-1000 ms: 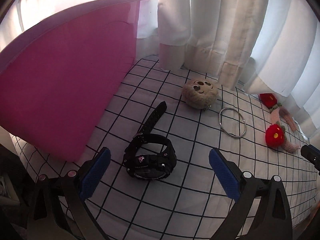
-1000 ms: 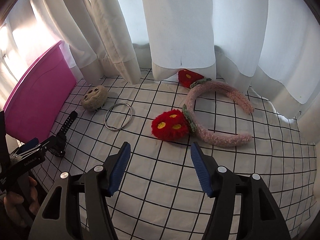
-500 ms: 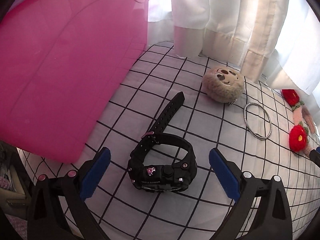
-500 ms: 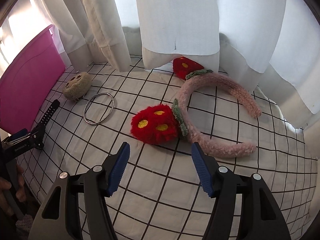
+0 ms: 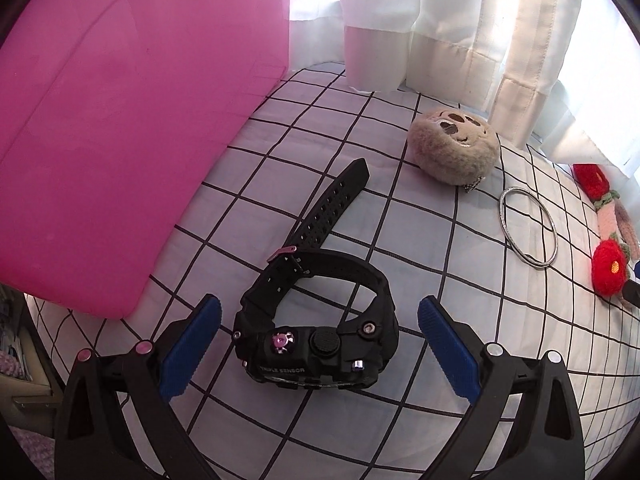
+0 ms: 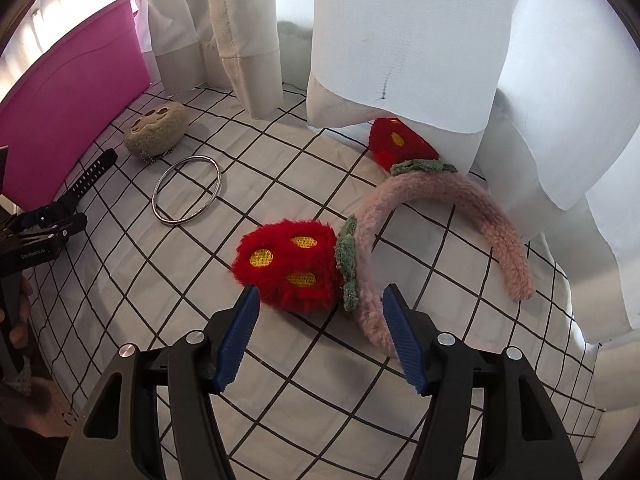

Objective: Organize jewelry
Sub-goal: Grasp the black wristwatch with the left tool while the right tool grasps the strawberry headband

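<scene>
Black rubber watch [image 5: 320,328]: stiff case, flexible strap (likely fairly heavy). Grasp across case; left gripper [image 5: 318,344] and right gripper [image 6: 320,330] both spread, empty.

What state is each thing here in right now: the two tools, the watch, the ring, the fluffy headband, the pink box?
left tool: open, straddling the watch, not gripping.
right tool: open, empty, at the headband.
watch: strap buckled in a loop, lying on the cloth.
bangle: flat, untouched.
headband: lying flat, one end under the curtain.
plush keychain: resting, face up.
pink box: standing beside the watch, inside unseen.
</scene>
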The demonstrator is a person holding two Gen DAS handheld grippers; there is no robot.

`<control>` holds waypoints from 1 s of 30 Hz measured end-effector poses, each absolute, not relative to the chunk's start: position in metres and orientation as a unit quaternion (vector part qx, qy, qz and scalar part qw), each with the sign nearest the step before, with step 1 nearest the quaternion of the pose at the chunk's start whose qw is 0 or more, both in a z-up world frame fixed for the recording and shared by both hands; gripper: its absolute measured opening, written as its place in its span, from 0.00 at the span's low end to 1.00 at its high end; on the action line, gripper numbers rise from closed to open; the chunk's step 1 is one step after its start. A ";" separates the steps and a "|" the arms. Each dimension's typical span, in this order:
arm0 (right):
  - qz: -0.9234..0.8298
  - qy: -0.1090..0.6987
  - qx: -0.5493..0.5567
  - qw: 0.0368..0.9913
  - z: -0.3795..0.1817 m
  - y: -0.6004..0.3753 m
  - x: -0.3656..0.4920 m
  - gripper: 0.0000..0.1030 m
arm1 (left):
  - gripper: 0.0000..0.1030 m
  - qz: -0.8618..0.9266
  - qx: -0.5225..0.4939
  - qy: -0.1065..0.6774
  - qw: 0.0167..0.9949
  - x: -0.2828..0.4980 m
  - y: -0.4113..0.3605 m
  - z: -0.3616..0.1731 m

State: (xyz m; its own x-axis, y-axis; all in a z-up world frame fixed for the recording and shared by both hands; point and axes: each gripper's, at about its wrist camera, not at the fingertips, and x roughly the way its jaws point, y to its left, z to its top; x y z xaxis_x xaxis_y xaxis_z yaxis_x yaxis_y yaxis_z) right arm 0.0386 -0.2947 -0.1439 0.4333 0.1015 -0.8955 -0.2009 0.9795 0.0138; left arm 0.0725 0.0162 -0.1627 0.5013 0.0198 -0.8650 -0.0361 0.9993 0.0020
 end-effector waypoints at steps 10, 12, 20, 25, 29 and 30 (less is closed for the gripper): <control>0.107 0.540 -0.103 0.828 -0.163 -0.303 0.041 0.59 | 0.94 0.026 -0.013 0.505 0.863 0.074 0.017 -0.169; 0.106 0.540 -0.100 0.829 -0.167 -0.303 0.044 0.59 | 0.94 0.026 -0.009 0.504 0.863 0.074 0.015 -0.170; 0.093 0.532 -0.078 0.838 -0.179 -0.313 0.050 0.71 | 0.95 0.025 -0.018 0.500 0.866 0.079 0.014 -0.172; 0.088 0.529 -0.044 0.843 -0.181 -0.323 0.046 0.76 | 0.95 0.026 -0.016 0.496 0.868 0.083 0.011 -0.173; 0.084 0.522 -0.035 0.848 -0.182 -0.326 0.044 0.80 | 0.95 0.028 -0.016 0.492 0.870 0.082 0.010 -0.174; 0.082 0.520 -0.033 0.850 -0.181 -0.326 0.043 0.80 | 0.95 0.029 -0.016 0.492 0.870 0.082 0.010 -0.174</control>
State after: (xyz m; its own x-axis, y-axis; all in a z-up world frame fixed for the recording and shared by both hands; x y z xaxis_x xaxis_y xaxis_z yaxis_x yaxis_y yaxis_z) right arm 0.0432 -0.3258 -0.1814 0.4465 0.1041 -0.8887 -0.1730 0.9845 0.0284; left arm 0.0817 0.0102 -0.1740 0.5148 0.0343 -0.8566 -0.0661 0.9978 0.0003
